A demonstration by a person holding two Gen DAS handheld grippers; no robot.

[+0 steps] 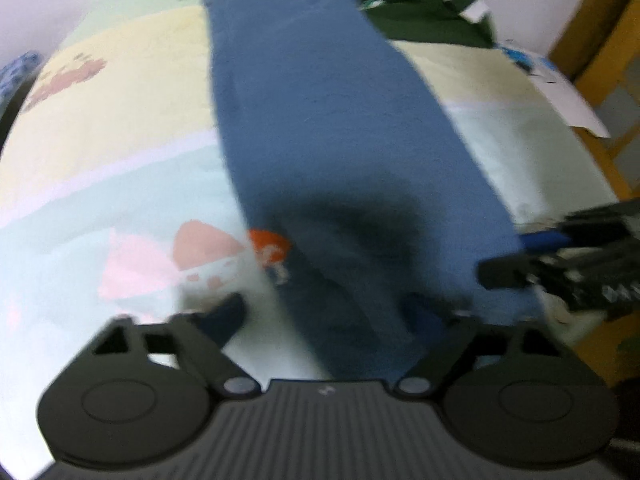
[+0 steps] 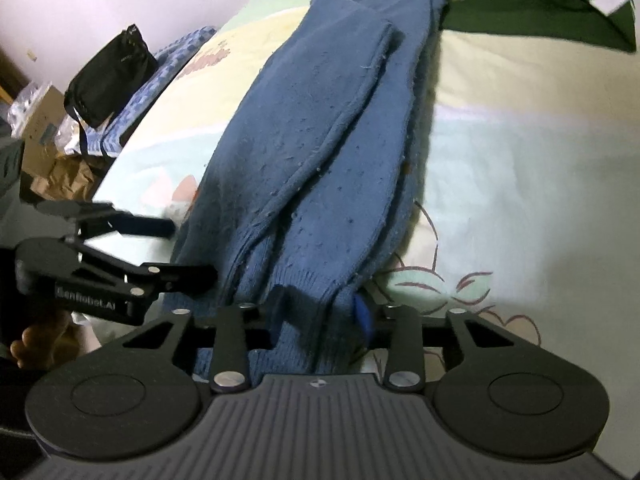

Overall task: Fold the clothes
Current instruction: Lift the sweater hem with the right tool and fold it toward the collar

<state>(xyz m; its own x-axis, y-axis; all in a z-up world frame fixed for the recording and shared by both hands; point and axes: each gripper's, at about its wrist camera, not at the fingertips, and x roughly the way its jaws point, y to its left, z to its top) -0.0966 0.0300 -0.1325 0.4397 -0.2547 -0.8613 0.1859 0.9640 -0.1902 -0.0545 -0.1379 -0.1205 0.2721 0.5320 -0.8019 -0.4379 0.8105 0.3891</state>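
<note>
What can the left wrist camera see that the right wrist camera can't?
Only the left wrist view shows an orange patch at the blue sweater's edge and white paper on the bed's far side.

Only the right wrist view shows a black bag, a cardboard box and the sweater's ribbed hem between the right tongs.

Both show the blue sweater folded long on the pastel bedsheet, the green striped garment behind it, and the other hand's tongs, like the left tongs.
</note>
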